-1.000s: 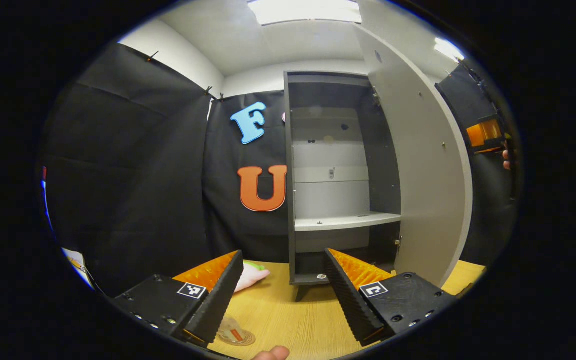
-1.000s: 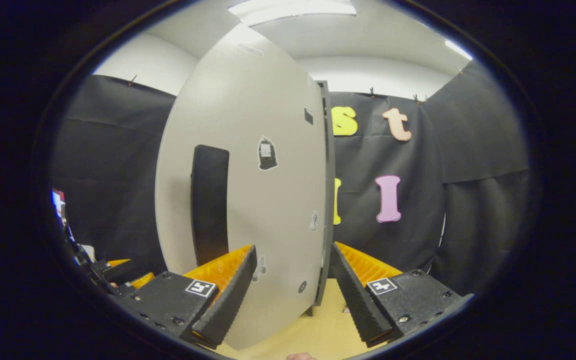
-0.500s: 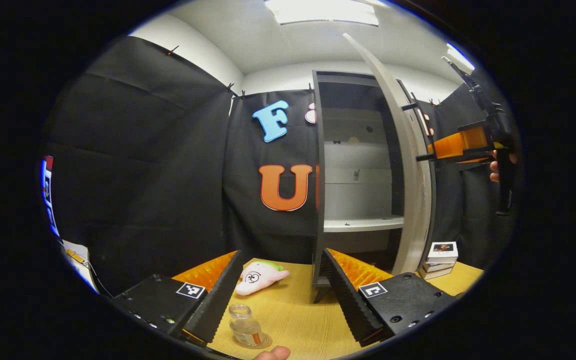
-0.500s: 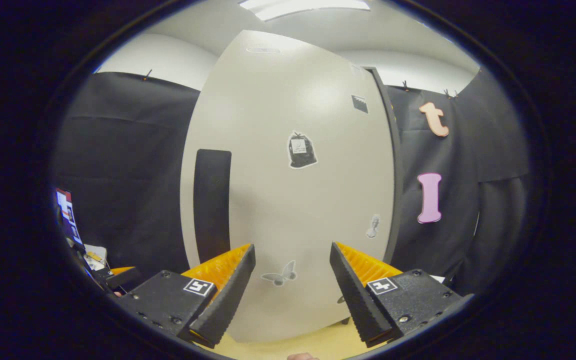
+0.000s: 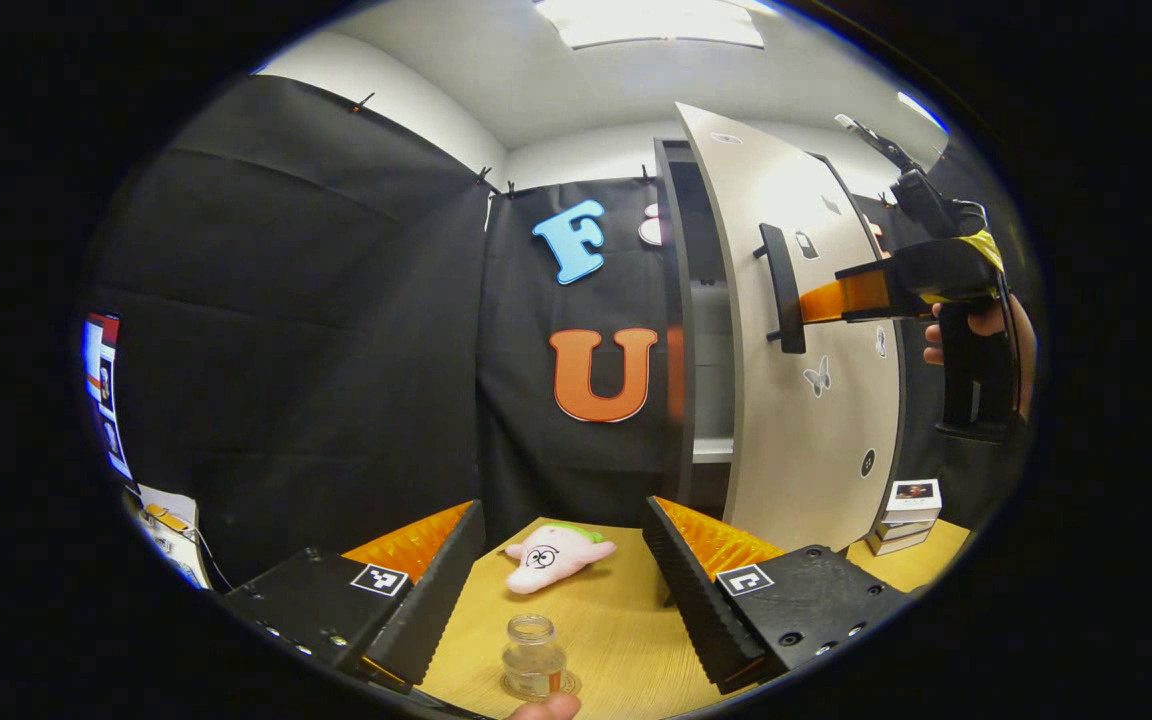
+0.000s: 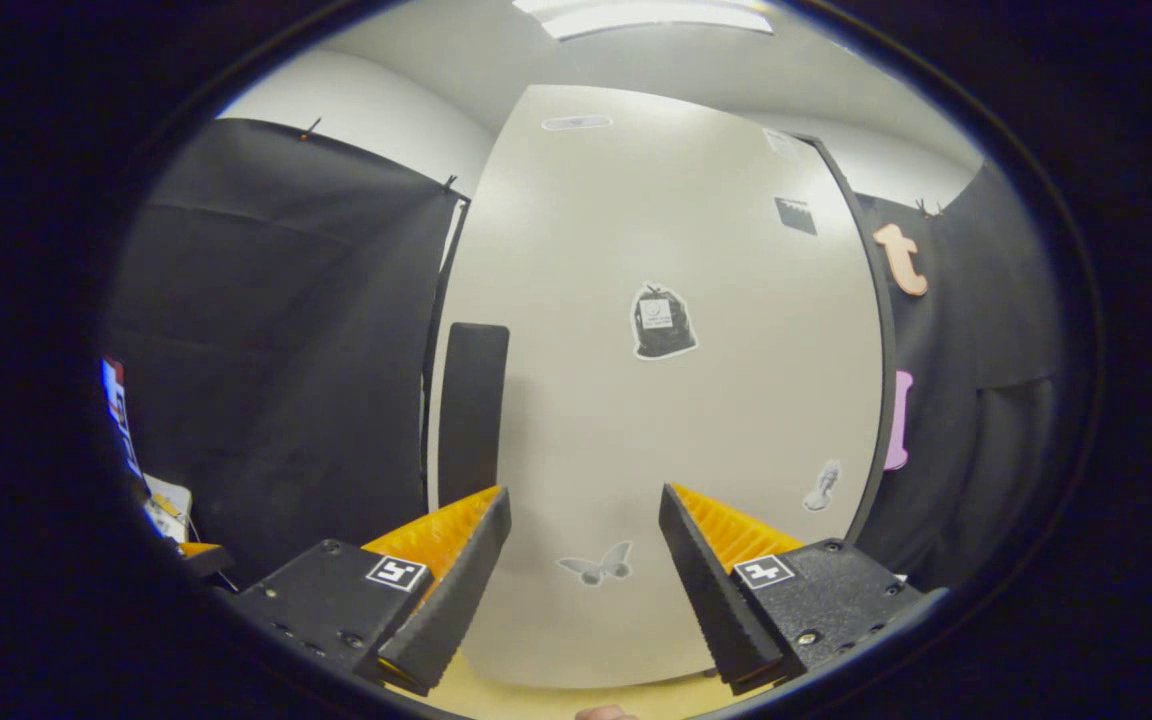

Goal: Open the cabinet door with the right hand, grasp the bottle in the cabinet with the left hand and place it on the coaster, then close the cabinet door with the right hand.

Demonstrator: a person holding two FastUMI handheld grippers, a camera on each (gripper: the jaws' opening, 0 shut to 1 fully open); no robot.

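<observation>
we see the cabinet [image 5: 681,330] standing tall on the wooden table [image 5: 616,640], its long axis upright. its door [image 5: 806,340] is partly ajar, swung most of the way toward the frame, with a narrow slice of the inside and a shelf edge visible between door and frame. in the right gripper view the door [image 6: 666,400] faces us broadside, its dark vertical handle [image 6: 471,410] near the left edge, and stickers scattered across the panel.

our right gripper [image 5: 816,300] is held by a hand [image 5: 976,330] in front of the door, reaching toward the handle [image 5: 781,290]; whether it touches the panel we cannot tell. in its own view the right gripper [image 6: 584,545] has its fingers spread apart with nothing between them.

our left gripper [image 5: 564,560] hangs low over the table, fingers also spread wide and holding nothing.

a stack of small boxes [image 5: 901,515] sits on the table to the right of the cabinet. a pink plush toy [image 5: 556,555] lies on the table before the cabinet's left side.

the bottle [image 5: 533,655], a small clear glass jar with no lid, stands upright with its mouth up on the round coaster [image 5: 566,684], near the table's front edge, between our left gripper's fingers in the picture but below them and untouched.
</observation>
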